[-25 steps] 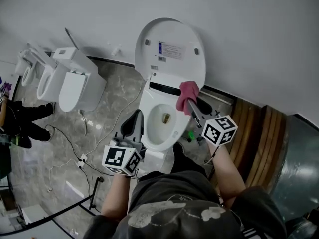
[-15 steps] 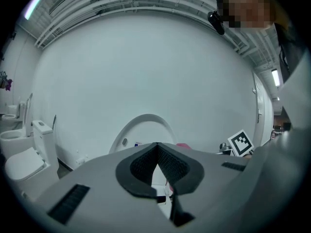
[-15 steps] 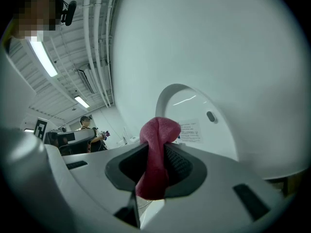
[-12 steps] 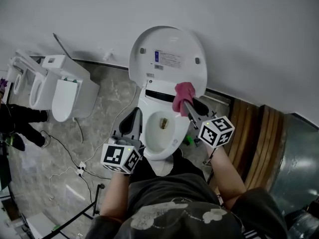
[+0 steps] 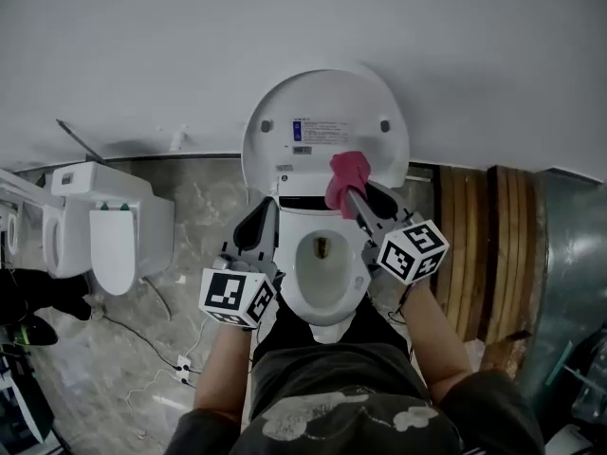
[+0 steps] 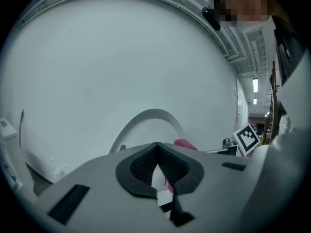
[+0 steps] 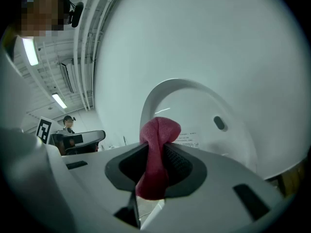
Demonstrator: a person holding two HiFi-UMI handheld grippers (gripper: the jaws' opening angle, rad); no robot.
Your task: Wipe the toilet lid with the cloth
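The white toilet lid [image 5: 325, 126] stands raised against the wall, its inner face with a label toward me. My right gripper [image 5: 349, 191] is shut on a pink cloth [image 5: 347, 176], which sits in front of the lid's lower right part; I cannot tell whether it touches. In the right gripper view the cloth [image 7: 160, 130] bulges up between the jaws of that gripper [image 7: 155, 152], with the lid [image 7: 204, 115] just behind. My left gripper [image 5: 264, 214] is shut and empty, at the left of the bowl [image 5: 322, 273]. Its own view shows the lid [image 6: 153, 118] ahead.
Two more white toilets [image 5: 114, 235] stand at the left on the marble floor, with cables [image 5: 180, 358] trailing near them. Wooden slats [image 5: 465, 245] and a metal panel [image 5: 569, 282] lie at the right. The grey wall rises right behind the lid.
The view has swung so the toilet now lies straight ahead. Both grippers moved with it; the cloth now sits lower against the lid, and the left gripper has come in beside the bowl.
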